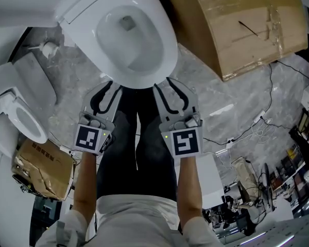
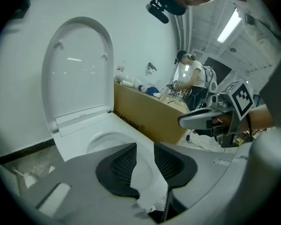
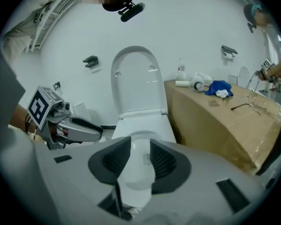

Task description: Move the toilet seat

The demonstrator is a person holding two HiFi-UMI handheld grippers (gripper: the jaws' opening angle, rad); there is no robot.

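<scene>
White toilet seat upright, beyond left tongs, right tongs.

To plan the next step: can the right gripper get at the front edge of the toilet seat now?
Likely yes. The right gripper, open and empty, is at the front edge of the toilet seat; nothing stands between them.

1. Toilet seat: white, glossy, oval ring; lies level round the open bowl; seam with the bowl rim not discernible.
2. Lid: white, raised upright at the rear, against the wall.
</scene>
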